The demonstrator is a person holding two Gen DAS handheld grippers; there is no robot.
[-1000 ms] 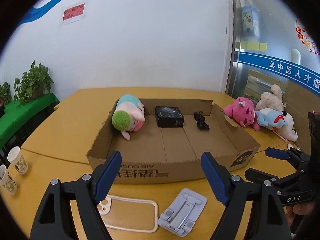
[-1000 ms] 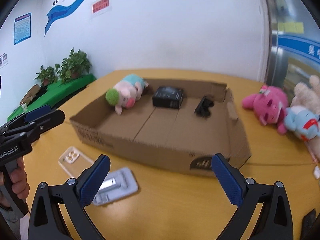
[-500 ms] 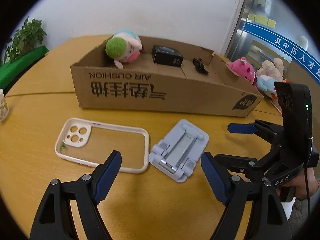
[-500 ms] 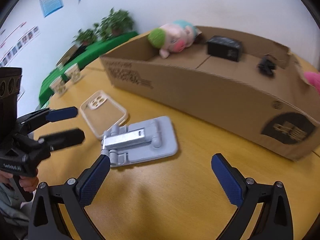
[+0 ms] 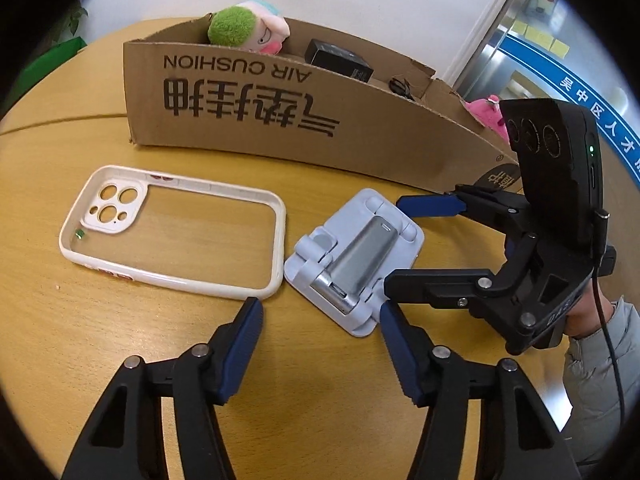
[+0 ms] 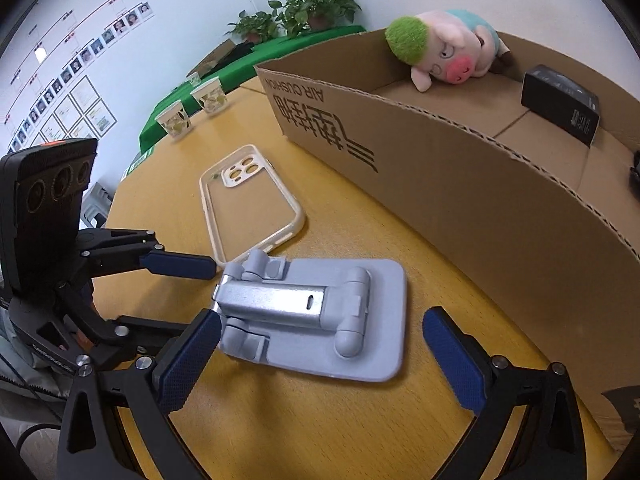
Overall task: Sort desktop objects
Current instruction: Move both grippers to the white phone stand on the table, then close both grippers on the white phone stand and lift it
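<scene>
Left wrist view puts my left gripper [image 5: 322,332] low over the table [image 5: 80,340], its jaws having just narrowed, with nothing pinched — the near end of the grey phone stand [image 5: 352,256] sits just ahead of the gap. My right gripper [image 6: 320,344] hangs spread around the same stand [image 6: 316,312] from the other side, pads apart from it.

What worries me: both grippers crowd one small, flat, folded thing. If I close both, the fingers may knock together, or one pad may shove the stand sideways into the white phone case [image 5: 172,228], which lies just beside it. The stand lies flat (little edge to bite on), so a pinch could slip off and scrape the table. Its hinged metal arm might also swing open when lifted towards the cardboard box [image 5: 280,100].

Counted: one stand and one case on the table; in the box, one plush pig [image 6: 448,50], one black carton [image 6: 560,104] and one small black item [image 5: 400,87] I can't identify; two paper cups [image 6: 192,108]; one pink plush [image 5: 486,114] behind the box.
</scene>
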